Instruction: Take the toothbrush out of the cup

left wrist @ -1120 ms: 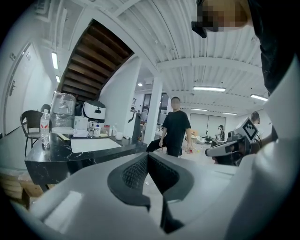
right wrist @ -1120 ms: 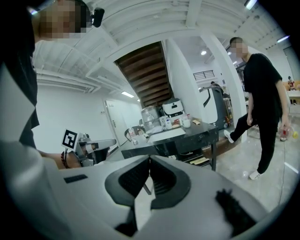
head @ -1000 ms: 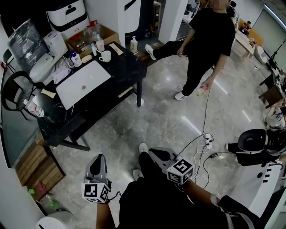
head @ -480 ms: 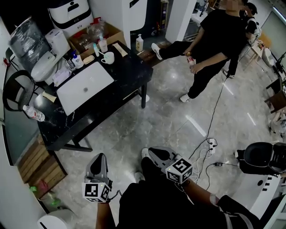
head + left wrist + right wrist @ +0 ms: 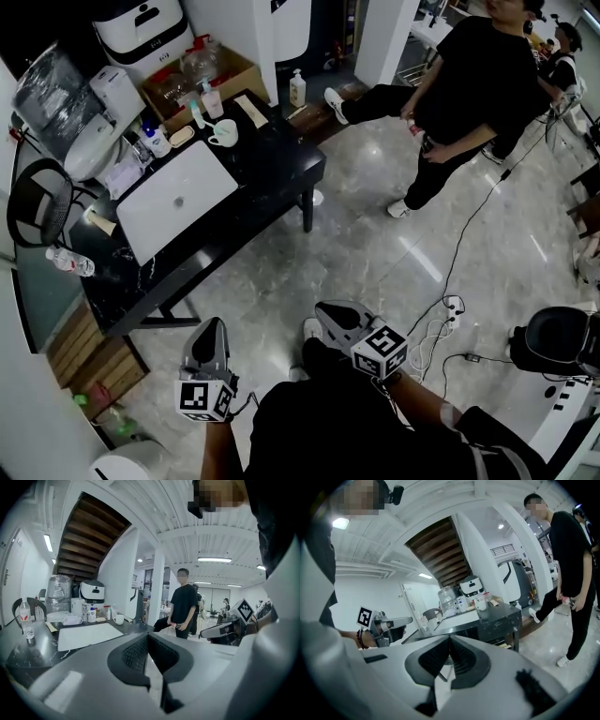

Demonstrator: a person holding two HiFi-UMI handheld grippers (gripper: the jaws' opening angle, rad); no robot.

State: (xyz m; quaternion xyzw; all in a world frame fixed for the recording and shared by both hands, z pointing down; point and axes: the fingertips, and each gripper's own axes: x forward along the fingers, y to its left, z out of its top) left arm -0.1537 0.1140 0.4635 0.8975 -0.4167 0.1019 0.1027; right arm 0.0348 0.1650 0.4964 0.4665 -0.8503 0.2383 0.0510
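Toothbrush: too small to make out; I judge it stands in the white handled cup [image 5: 223, 134] at the far end of the glossy black tabletop [image 5: 274, 155], just beyond the closed white laptop [image 5: 176, 197].
Just changed: the tabletop has slid across the head view (the wearer seems to be walking up), and the bystander in black clothes [image 5: 469, 84] has shifted right.
Meaning: approach only; the cup is not yet reached.
Left tool [image 5: 214, 323]: pressed together, empty, well apart from the cup.
Right tool [image 5: 325, 309]: likewise pressed together, empty.

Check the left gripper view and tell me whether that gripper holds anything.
No: the left gripper has its jaws pressed together with nothing between them.
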